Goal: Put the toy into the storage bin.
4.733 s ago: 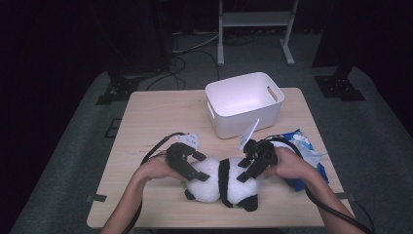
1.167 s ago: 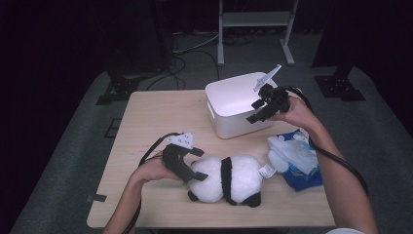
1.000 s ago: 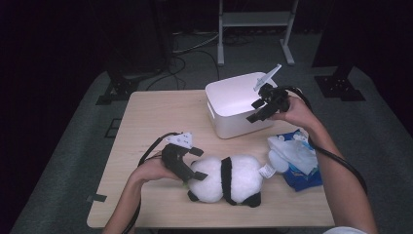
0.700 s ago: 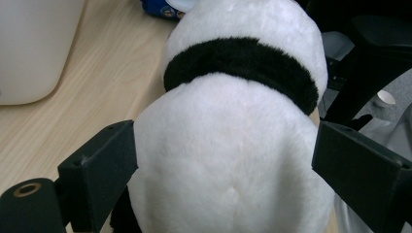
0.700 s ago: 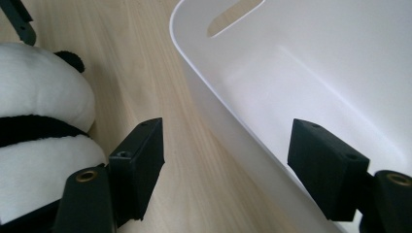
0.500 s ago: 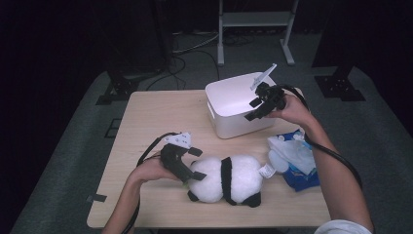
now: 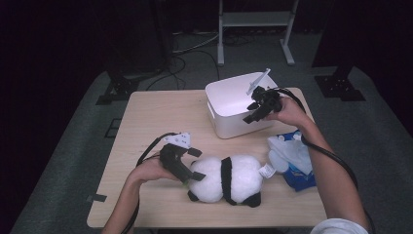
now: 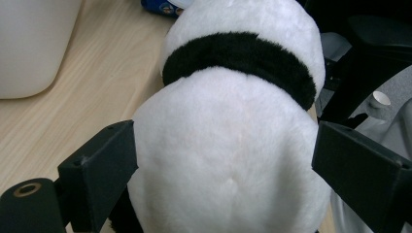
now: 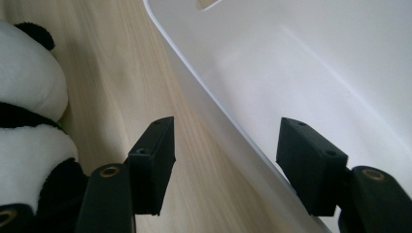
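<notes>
A black-and-white panda plush lies on its side near the table's front edge. My left gripper is shut on its white rear end, one jaw pressed into each side. My right gripper hovers at the white bin at the back right. It is open, and its jaws have just been closing. They straddle the bin's near wall, one jaw inside and one outside, with a gap on each side. The panda shows at the left of the right gripper view.
A blue packet with white contents lies on the wooden table to the right of the panda, under my right forearm. Cables trail from both grippers. Beyond the table stand a white rack and dark stands on a grey floor.
Several seconds ago my right gripper was down at the panda; it then rose to the bin. Over the last second it edged slightly left over the rim. Left gripper and panda stayed put.
</notes>
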The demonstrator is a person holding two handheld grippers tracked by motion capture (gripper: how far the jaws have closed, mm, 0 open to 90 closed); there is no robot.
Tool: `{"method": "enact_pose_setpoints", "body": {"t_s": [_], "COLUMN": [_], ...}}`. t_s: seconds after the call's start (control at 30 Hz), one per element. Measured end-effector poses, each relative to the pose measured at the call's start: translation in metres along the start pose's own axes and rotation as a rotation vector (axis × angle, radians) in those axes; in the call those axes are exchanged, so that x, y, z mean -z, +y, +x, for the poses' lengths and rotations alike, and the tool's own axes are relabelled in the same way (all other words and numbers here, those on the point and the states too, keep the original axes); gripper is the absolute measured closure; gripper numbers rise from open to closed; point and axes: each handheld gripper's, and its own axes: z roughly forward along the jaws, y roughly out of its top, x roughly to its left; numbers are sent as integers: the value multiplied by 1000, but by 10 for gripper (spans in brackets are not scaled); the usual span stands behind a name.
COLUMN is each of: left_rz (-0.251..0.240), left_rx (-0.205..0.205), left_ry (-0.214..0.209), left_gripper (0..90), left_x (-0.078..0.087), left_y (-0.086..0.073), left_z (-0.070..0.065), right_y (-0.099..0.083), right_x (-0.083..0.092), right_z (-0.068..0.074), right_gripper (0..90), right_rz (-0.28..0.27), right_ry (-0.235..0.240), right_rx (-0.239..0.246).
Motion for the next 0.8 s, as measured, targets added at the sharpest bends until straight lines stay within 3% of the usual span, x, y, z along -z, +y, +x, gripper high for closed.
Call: {"method": "enact_pose_setpoints", "body": {"t_s": [0.13, 0.23, 0.47, 0.63, 0.8], "left_rz": [2, 5, 8, 14, 12], "left_rx": [-2, -6, -3, -4, -7], "left_ry": [1, 1, 1, 0, 2], "left_gripper": [79, 79, 79, 79, 79], "left_x": [0, 1, 1, 0, 1], "left_y": [0, 0, 0, -1, -1], "left_z": [0, -1, -1, -2, -2], "right_y": [0, 0, 2, 6, 11], "right_x": [0, 0, -4, -7, -10], "right_z": [1, 2, 10, 18, 25], "right_gripper": [447, 548, 591, 718, 751], "right_rz": [0, -6, 5, 11, 23], "right_ry": [-14, 4, 12, 11, 27], "right_rx": [6, 12, 47, 77, 104]}}
